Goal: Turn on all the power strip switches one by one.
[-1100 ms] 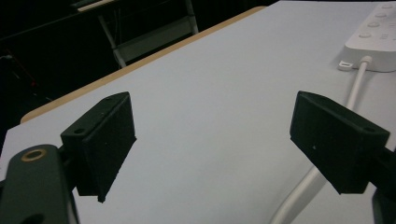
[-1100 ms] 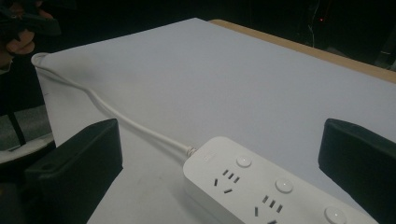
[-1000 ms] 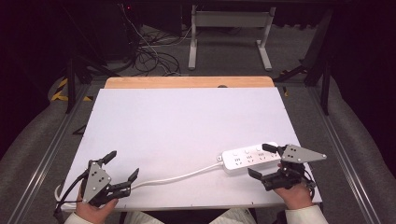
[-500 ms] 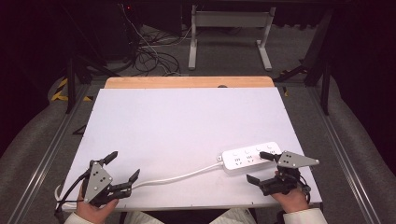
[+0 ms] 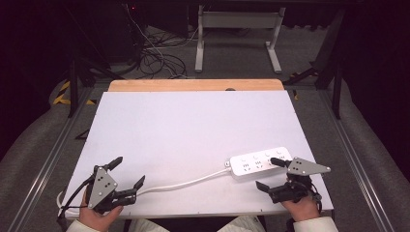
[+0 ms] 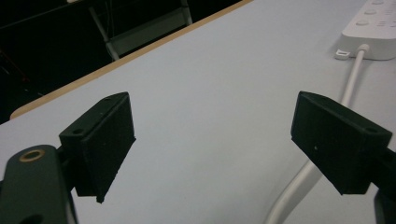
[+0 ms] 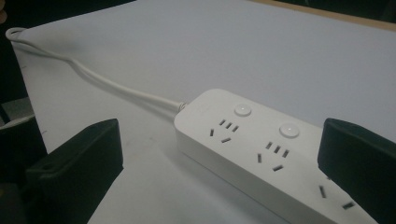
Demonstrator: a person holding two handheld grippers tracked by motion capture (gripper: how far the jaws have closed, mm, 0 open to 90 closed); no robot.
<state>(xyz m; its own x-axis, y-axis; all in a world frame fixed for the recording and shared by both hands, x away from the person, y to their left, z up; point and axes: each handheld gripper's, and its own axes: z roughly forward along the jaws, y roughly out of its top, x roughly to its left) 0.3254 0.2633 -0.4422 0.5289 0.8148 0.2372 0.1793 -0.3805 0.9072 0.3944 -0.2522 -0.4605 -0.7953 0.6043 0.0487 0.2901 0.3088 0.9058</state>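
Power strip (image 5: 260, 163), white, lies flat on the white table (image 5: 193, 130) near its front edge, and we take it as our landmark: its cord (image 5: 186, 183) runs away from its left end toward the left gripper (image 5: 128, 175). We see the right gripper (image 5: 270, 172) at the strip's right end, jaws wide apart and gripping nothing, one jaw above the strip. We see the left gripper well apart from the strip, also wide and empty, with the cord passing just beside one jaw.

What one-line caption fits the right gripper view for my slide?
Right gripper open, its black jaws flanking a white power strip whose cord trails across the white table.
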